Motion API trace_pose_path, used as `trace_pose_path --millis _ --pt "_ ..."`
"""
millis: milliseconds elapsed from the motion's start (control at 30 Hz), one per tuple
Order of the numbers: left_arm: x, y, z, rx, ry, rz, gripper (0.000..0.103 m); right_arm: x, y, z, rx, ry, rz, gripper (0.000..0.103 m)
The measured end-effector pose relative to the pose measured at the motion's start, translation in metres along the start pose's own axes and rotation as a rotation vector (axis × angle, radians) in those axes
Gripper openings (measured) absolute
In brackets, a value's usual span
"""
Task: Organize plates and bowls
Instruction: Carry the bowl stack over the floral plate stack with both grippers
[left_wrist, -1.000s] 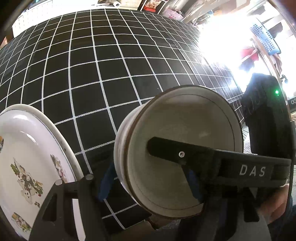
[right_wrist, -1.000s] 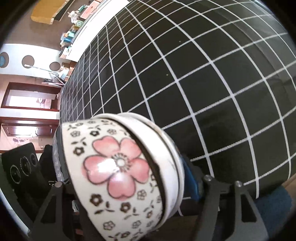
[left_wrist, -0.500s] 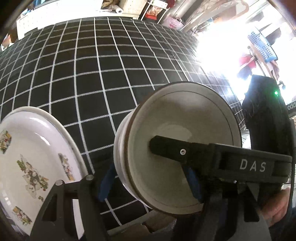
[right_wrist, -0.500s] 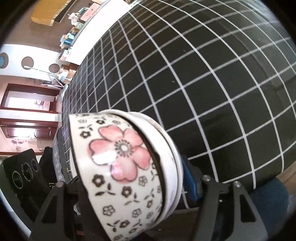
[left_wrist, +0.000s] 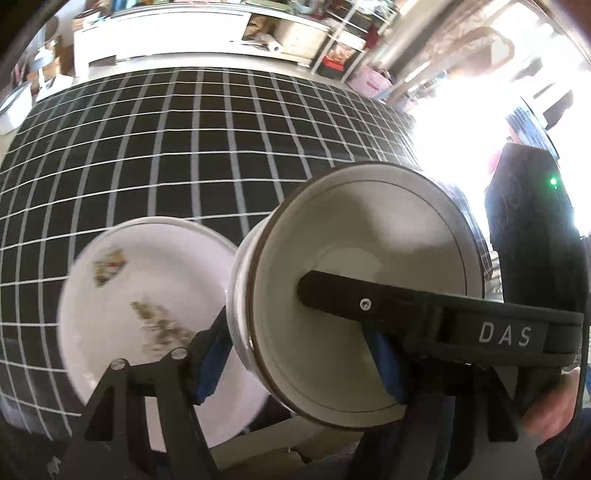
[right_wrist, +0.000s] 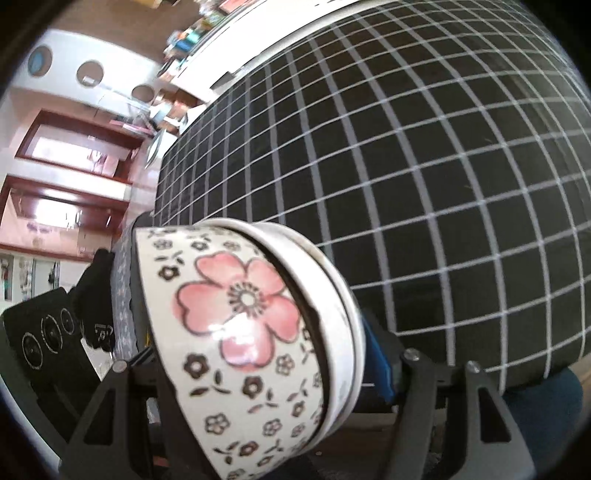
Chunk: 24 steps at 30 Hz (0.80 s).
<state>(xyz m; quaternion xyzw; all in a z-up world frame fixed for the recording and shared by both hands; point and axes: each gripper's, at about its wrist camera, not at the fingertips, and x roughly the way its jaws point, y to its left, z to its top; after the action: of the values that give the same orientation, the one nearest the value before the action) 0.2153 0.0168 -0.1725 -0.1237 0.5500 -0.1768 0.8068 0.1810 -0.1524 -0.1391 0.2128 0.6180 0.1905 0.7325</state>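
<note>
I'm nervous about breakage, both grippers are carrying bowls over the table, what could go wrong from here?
1. The left gripper pinches only the rim of the stacked white bowls, held on edge; they could slip or separate.
2. They hang close to the decorated plate; a swing might chip it.
3. The right gripper holds the tilted floral bowl nested with another, which could slide.

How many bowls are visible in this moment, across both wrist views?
2, unless the same bowl shows in both views. The plain white bowl is clamped on its side in the left claw; the flowered bowl is clamped in the right claw.
</note>
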Motion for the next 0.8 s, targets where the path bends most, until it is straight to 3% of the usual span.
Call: trace_pose_path --millis 400,800 --pt "-0.016 0.07 -0.006 -0.122 -0.028 0.031 0.067 0.056 0.044 0.016 -0.079 0.096 -0.013 0.069" --pt "-0.006 0.087 -0.018 -0.16 -0.011 0.023 0.067 0.077 0.05 0.018 -0.077 0.135 -0.038 0.069"
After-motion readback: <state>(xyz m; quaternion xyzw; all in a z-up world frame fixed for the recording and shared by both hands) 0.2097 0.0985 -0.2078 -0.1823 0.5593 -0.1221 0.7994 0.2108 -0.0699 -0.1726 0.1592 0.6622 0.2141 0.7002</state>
